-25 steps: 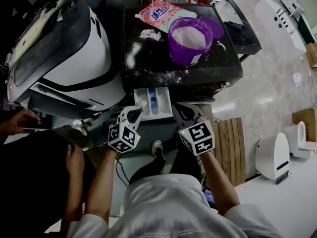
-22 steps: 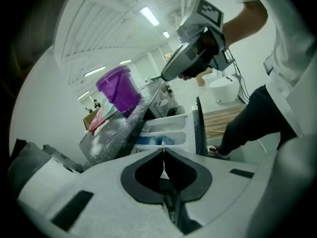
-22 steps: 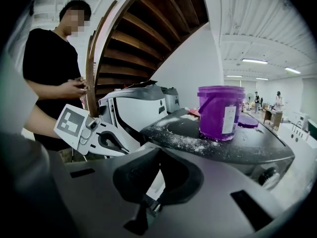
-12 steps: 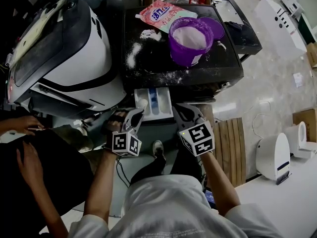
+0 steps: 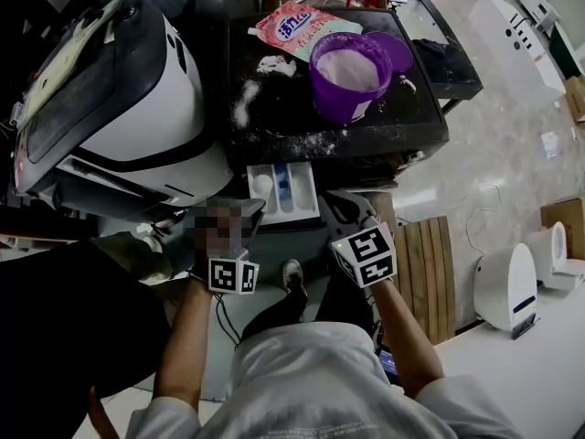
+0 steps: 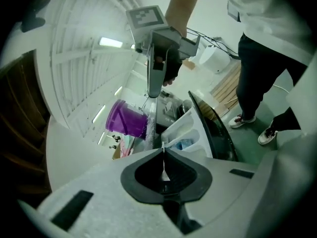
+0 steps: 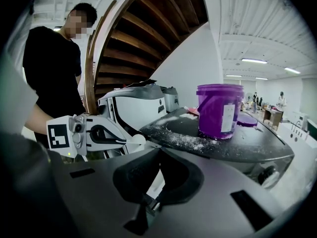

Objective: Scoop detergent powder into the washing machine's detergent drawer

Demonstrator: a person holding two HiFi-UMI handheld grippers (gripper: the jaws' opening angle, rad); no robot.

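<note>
The white detergent drawer (image 5: pixel 297 190) is pulled out of the black-topped washing machine (image 5: pixel 274 122). On that top stands a purple bucket (image 5: pixel 347 73) of white powder, also seen in the left gripper view as the bucket (image 6: pixel 126 120) and in the right gripper view as the bucket (image 7: pixel 219 110). My left gripper (image 5: pixel 249 216) points at the drawer's left compartment; its jaws (image 6: pixel 162 150) are shut on a thin white scoop whose round bowl (image 7: pixel 140 140) shows past its tip. My right gripper (image 5: pixel 340 207) hangs just right of the drawer, jaws (image 7: pixel 157 152) shut with nothing in them.
A pink detergent bag (image 5: pixel 297 26) and spilled powder (image 5: pixel 245 99) lie on the machine top, beside the purple lid (image 5: pixel 395 48). A large white and black appliance (image 5: pixel 137 99) stands at the left. A wooden pallet (image 5: pixel 430 263) lies at the right. A person in black (image 7: pixel 57 68) stands nearby.
My left gripper has rolled and drawn back a little toward me. The other person's hands at the left have gone out of view. The right gripper has stayed put.
</note>
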